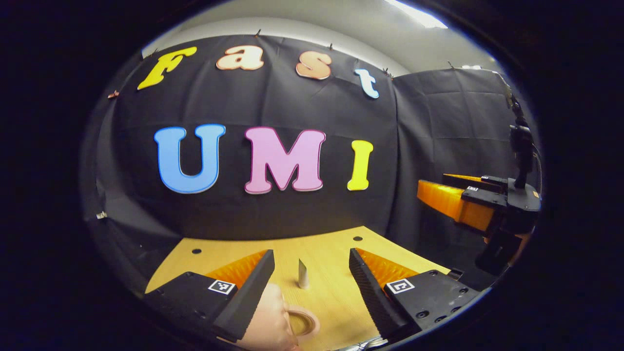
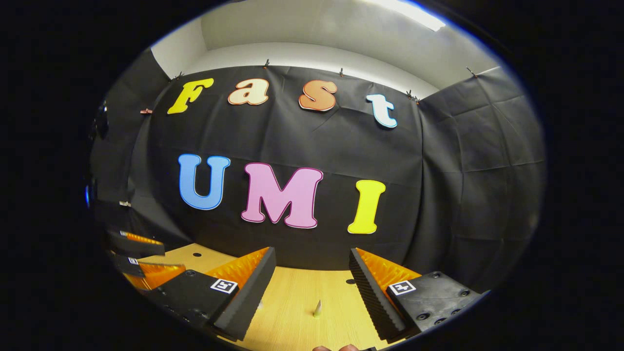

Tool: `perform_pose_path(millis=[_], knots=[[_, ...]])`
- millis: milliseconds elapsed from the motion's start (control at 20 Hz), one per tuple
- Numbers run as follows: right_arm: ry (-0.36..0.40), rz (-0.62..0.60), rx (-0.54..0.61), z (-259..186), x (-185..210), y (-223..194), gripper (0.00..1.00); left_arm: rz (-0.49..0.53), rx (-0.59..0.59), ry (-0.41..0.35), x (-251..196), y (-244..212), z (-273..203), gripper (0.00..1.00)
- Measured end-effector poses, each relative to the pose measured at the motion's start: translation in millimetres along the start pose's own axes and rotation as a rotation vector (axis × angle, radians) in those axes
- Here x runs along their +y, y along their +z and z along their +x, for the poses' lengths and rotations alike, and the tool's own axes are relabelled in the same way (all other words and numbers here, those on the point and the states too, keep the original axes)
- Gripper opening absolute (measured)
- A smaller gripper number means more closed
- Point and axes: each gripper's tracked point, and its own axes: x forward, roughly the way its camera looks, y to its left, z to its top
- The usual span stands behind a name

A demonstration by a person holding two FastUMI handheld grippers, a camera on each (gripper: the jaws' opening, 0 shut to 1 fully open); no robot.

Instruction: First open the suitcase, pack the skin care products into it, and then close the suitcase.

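My left gripper stands open above the wooden table, nothing between its fingers. Under its left finger lies a pale pink rounded case, which I take for the suitcase, with a loop handle; most of it is hidden. A small white pointed tube stands upright on the table between the fingers, farther off. My right gripper is open and empty over the table, with the white tube's tip showing low ahead. The right gripper also hovers at the right of the left gripper view.
The black cloth wall rises just behind the table's far edge and wraps round on the right. The tabletop has small round holes. The left gripper shows at the left edge of the right gripper view. A thin pink sliver sits at the bottom.
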Motion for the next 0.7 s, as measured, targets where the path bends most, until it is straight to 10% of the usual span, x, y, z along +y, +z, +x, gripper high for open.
perform_pose_path(millis=[250, 700], knots=[[0.034, -0.027, -0.013, 1, -15, -10, 0.96, -0.037, 0.237, -0.041, -25, -69, 25, 0.96], [0.087, -0.018, 0.005, 22, -93, -58, 0.96, -0.12, 0.783, 0.209, -9, -213, 79, 0.96]])
